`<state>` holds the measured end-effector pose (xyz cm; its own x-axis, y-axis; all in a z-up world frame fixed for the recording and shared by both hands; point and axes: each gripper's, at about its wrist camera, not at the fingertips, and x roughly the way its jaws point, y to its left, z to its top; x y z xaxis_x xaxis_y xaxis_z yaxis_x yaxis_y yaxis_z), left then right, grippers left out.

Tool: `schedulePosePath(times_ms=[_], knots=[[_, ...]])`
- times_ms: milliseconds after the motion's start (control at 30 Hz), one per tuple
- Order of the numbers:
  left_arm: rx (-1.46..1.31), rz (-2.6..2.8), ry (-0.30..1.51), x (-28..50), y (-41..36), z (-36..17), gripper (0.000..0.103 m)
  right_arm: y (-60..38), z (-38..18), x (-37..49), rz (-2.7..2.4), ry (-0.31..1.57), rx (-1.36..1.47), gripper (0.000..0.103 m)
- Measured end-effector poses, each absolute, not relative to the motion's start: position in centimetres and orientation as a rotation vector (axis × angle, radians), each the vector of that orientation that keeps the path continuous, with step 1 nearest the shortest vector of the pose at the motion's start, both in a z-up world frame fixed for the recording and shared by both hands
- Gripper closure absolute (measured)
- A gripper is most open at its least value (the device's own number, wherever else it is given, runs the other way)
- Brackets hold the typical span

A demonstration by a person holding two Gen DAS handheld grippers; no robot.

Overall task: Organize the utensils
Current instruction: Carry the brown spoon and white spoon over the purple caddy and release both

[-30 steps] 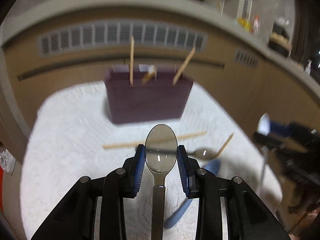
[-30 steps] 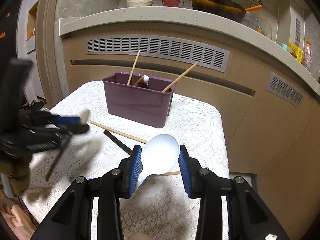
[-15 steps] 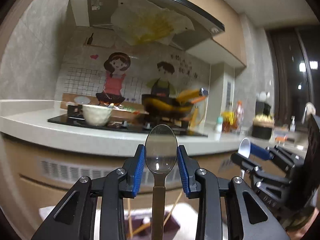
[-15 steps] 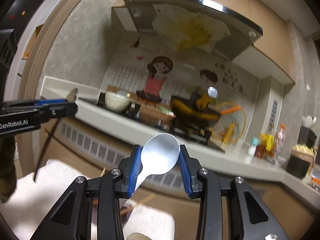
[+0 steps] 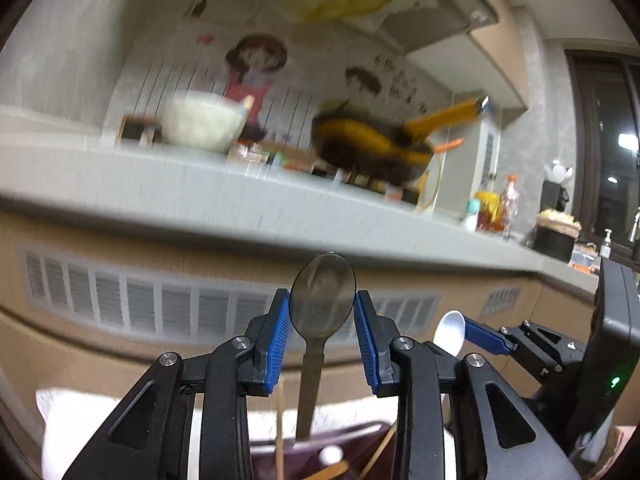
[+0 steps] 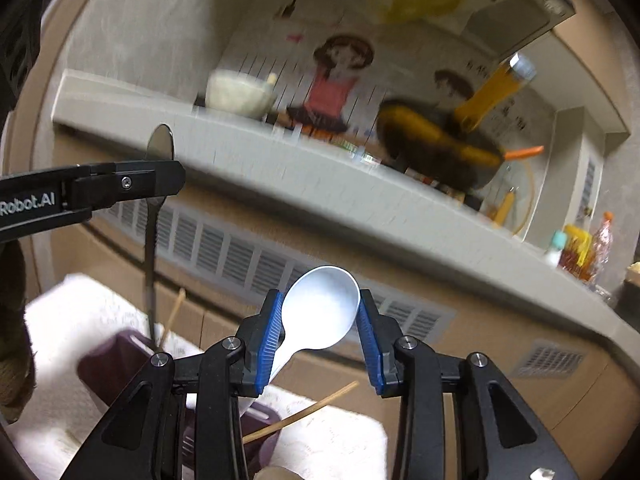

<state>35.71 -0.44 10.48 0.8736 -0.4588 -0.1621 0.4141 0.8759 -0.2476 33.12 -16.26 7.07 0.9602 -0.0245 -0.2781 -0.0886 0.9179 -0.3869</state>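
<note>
My left gripper (image 5: 320, 312) is shut on a metal spoon (image 5: 322, 298), bowl up, with its handle hanging down over the purple utensil box (image 5: 360, 436). My right gripper (image 6: 319, 320) is shut on a white plastic spoon (image 6: 324, 308), whose handle slants down to the left above the box (image 6: 100, 364). In the right wrist view the left gripper (image 6: 172, 178) comes in from the left with the metal spoon (image 6: 160, 146), the handle tip at the box rim. In the left wrist view the right gripper (image 5: 480, 334) and white spoon (image 5: 450, 332) are at the right. Wooden chopsticks (image 6: 304, 412) lean in the box.
The box stands on a table with a white lace cloth (image 6: 60, 308), close to a cabinet front with a vent grille (image 6: 256, 260). Above runs a grey counter (image 5: 240, 196) with a white bowl (image 5: 204, 124), a yellow pan (image 5: 372, 148) and bottles (image 5: 504, 204).
Both grippers have lifted off the table with their spoons and moved forward to the purple box. The box has gone from ahead to just below the fingers.
</note>
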Motion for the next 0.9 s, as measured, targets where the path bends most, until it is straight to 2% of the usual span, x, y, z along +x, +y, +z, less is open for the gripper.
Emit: schedulePosePath(times_ms=[233, 600, 900], knots=[[-0.26, -0.443, 0.307, 36.2, 1.6, 6.4, 0.07, -15.4, 1.2, 35.1, 0.088, 0.419, -0.426, 0.068], [-0.23, -0.471, 0.165, 31.9, 3.2, 13.9, 0.07, -15.7, 2.8, 34.1, 0.073, 0.389, -0.412, 0.068], [-0.232, -0.443, 0.262, 33.7, 1.9, 10.8, 0.07, -14.9, 0.1, 33.4, 0.061, 0.433, -0.444, 0.068]])
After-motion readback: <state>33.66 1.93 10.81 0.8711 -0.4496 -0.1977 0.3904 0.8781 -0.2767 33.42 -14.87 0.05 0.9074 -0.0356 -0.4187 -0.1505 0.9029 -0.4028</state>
